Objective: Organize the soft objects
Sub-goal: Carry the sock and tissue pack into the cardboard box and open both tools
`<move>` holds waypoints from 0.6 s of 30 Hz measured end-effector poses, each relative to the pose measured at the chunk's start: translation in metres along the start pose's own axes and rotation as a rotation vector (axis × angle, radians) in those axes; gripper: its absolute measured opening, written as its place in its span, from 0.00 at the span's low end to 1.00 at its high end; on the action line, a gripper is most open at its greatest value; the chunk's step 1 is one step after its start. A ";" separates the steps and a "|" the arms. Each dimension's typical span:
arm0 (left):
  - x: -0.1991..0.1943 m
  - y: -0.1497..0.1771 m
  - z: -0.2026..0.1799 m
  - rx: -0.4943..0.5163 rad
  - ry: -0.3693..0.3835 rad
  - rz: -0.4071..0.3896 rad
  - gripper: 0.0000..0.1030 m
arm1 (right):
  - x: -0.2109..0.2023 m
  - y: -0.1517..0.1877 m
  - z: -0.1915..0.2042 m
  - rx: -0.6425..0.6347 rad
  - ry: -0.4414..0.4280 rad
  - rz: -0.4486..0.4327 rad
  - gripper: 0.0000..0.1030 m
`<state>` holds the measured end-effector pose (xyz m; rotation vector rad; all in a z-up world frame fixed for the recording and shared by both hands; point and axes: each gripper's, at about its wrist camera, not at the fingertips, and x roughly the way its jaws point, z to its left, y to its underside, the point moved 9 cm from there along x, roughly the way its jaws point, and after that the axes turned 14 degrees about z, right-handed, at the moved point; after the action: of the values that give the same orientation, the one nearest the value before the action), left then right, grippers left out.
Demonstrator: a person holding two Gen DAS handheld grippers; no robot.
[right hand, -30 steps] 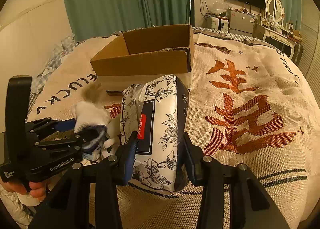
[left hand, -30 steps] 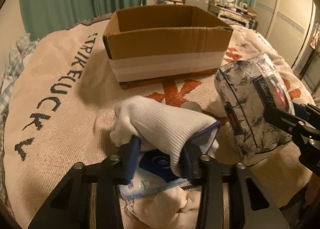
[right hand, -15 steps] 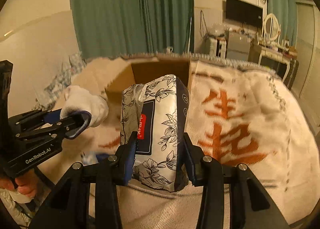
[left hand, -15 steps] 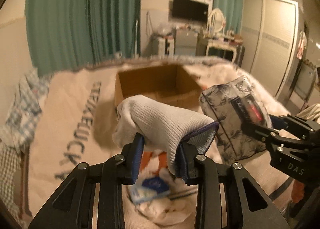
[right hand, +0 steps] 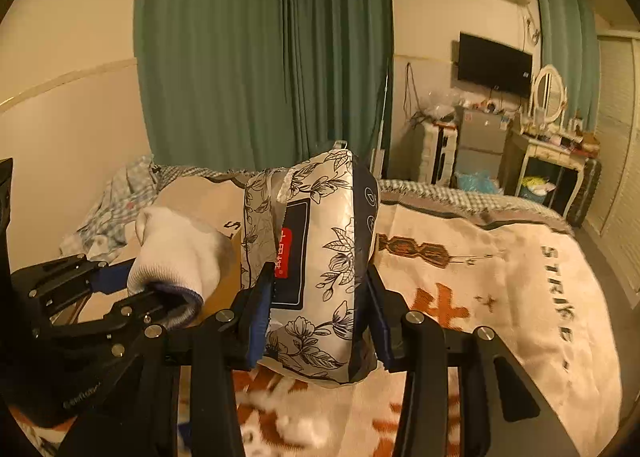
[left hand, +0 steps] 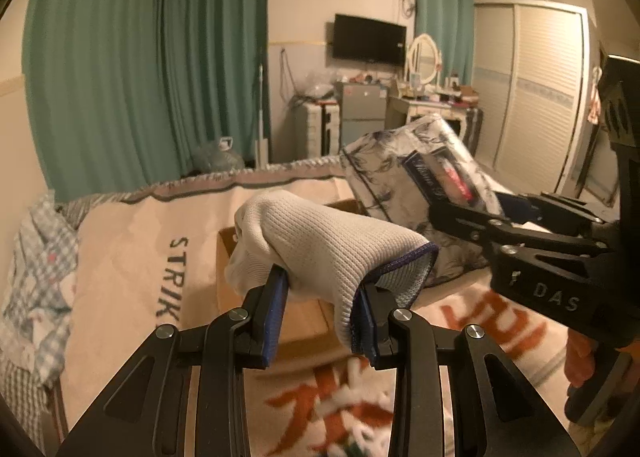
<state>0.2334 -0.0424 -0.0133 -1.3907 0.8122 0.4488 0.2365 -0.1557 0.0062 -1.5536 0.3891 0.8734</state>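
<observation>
My left gripper (left hand: 320, 317) is shut on a white knit glove (left hand: 320, 245) and holds it in the air above the bed. The glove also shows in the right wrist view (right hand: 176, 253). My right gripper (right hand: 316, 321) is shut on a floral tissue pack (right hand: 320, 269), held up to the right of the glove; the pack also shows in the left wrist view (left hand: 416, 185). The cardboard box (left hand: 228, 265) lies ahead and below, mostly hidden behind the glove and the pack.
The bed is covered with a cream blanket (right hand: 500, 277) with orange and black print. Some white soft things (right hand: 296, 425) lie blurred on the blanket below my grippers. A checked cloth (left hand: 32, 257) lies at the left bed edge. Green curtains and furniture stand behind.
Both grippers have risen from the blanket with the glove and the tissue pack and moved forward toward the box. The other soft things stayed on the blanket below.
</observation>
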 end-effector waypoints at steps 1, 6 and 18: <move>0.013 -0.004 0.004 0.000 -0.002 0.014 0.31 | 0.015 -0.003 -0.003 0.003 0.000 0.016 0.40; 0.071 -0.008 0.015 0.000 -0.029 0.088 0.31 | 0.083 -0.008 -0.015 0.023 -0.004 0.101 0.40; 0.120 0.007 0.021 -0.013 -0.073 0.148 0.48 | 0.119 0.005 -0.031 0.053 -0.050 0.094 0.54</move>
<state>0.3124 -0.0421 -0.1060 -1.3232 0.8577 0.6167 0.3204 -0.1584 -0.0838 -1.4714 0.4487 0.9661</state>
